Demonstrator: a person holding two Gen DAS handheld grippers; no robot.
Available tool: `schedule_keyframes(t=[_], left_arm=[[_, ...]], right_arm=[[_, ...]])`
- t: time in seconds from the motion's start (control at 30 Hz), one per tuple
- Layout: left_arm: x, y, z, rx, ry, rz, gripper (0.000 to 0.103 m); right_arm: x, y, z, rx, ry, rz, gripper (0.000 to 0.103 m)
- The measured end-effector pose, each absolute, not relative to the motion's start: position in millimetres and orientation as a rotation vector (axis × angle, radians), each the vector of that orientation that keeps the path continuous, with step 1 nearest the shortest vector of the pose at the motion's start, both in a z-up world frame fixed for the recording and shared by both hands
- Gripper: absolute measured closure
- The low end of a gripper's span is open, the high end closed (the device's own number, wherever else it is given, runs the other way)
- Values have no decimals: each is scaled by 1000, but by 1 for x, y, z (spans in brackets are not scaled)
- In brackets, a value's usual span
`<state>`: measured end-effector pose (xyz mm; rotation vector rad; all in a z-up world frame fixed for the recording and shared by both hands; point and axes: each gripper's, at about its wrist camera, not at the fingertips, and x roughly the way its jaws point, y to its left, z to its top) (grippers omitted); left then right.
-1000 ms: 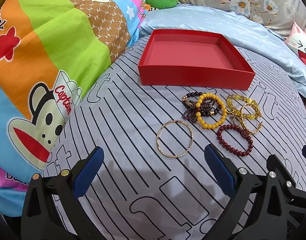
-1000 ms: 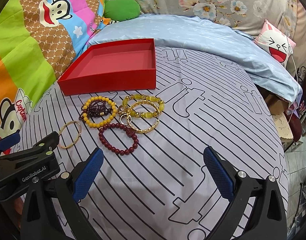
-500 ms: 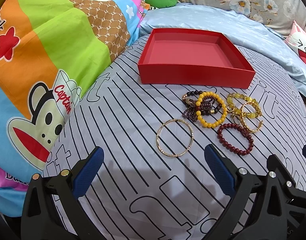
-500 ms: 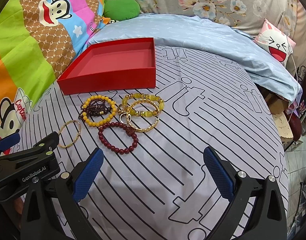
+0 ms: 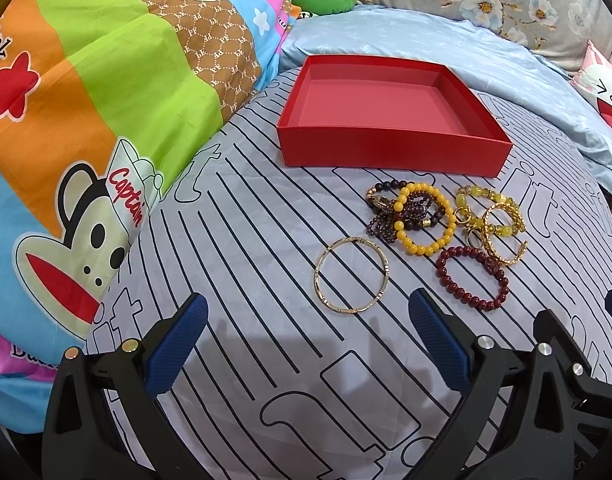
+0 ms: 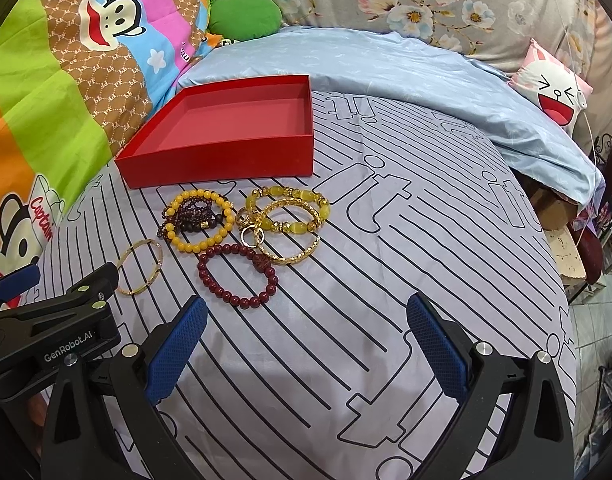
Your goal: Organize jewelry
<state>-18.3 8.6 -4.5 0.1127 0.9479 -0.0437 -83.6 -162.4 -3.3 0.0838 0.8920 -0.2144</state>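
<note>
An empty red box (image 5: 389,152) (image 6: 226,160) sits on the striped sheet. In front of it lie a thin gold bangle (image 5: 350,274) (image 6: 140,266), a yellow bead bracelet (image 5: 423,219) (image 6: 200,220) over dark purple beads (image 5: 385,216), a dark red bead bracelet (image 5: 471,278) (image 6: 238,274), and gold and pale yellow bracelets (image 5: 499,226) (image 6: 290,220). My left gripper (image 5: 307,344) is open and empty, just short of the gold bangle. My right gripper (image 6: 306,344) is open and empty, just short of the red bead bracelet.
A colourful cartoon quilt (image 5: 86,120) rises on the left. A light blue blanket (image 6: 385,64) lies behind the box. A cartoon-face pillow (image 6: 553,88) sits far right. The bed edge (image 6: 561,280) drops off to the right, with a tiled floor below.
Both grippers have edged slightly closer to the jewelry. Nothing has been picked up or moved.
</note>
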Motion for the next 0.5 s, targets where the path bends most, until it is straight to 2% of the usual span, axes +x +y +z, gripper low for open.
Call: schedule_keyframes(t=[0.5], left_arm=[[-18,8,-5,111,951,-42,7]], right_arm=[[-83,-162,-3,82,893,-215,6]])
